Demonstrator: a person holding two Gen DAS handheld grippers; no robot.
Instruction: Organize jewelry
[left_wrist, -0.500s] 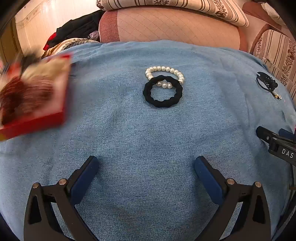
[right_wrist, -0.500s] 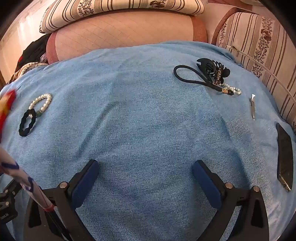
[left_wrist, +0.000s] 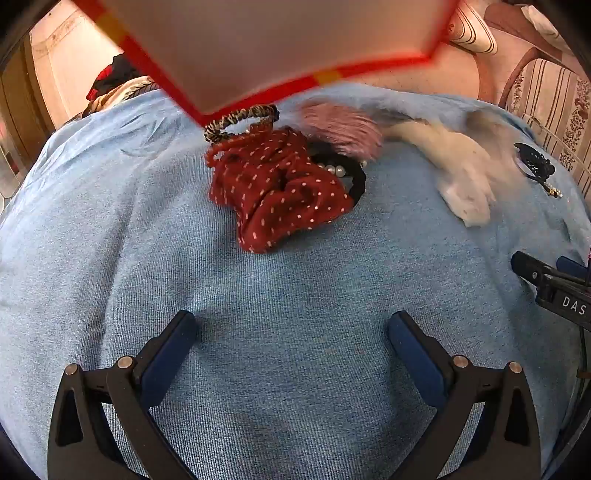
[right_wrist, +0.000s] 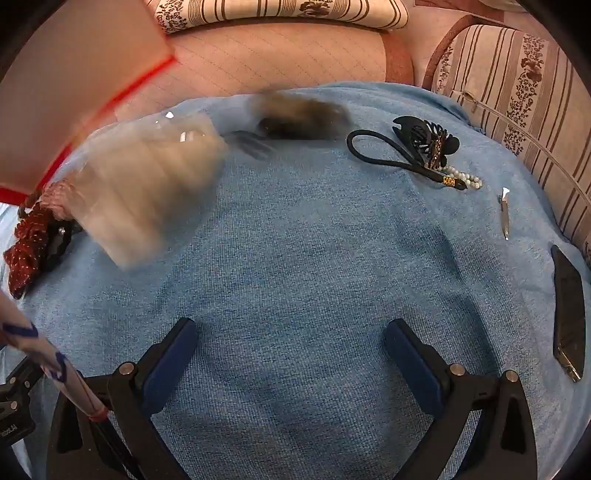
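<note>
A red-edged box (left_wrist: 258, 44) hangs tipped above the blue cloth (left_wrist: 295, 277), and things are spilling from it. A red dotted scrunchie (left_wrist: 280, 188) lies on the black hair tie (left_wrist: 358, 181) and the pearl bracelet (left_wrist: 336, 170). A leopard-print hair tie (left_wrist: 236, 118) sits behind it. A pink fluffy piece (left_wrist: 343, 129) and a white one (left_wrist: 461, 173) are blurred in motion. My left gripper (left_wrist: 291, 325) is open over bare cloth, and so is my right gripper (right_wrist: 291, 328). In the right wrist view a pale blurred item (right_wrist: 147, 192) and a dark one (right_wrist: 303, 114) tumble.
A black claw clip (right_wrist: 424, 136) and a black cord with pearls (right_wrist: 380, 155) lie at the back right. A silver clip (right_wrist: 504, 214) and a phone (right_wrist: 569, 310) rest by the right edge. Striped cushions (right_wrist: 517, 92) border the cloth. A white rod with blue marks (right_wrist: 55, 369) crosses the lower left.
The red box has risen from the left and tipped over the cloth. Scrunchies and fluffy pieces have fallen out, covering the black hair tie and pearls. Both grippers have stayed in place.
</note>
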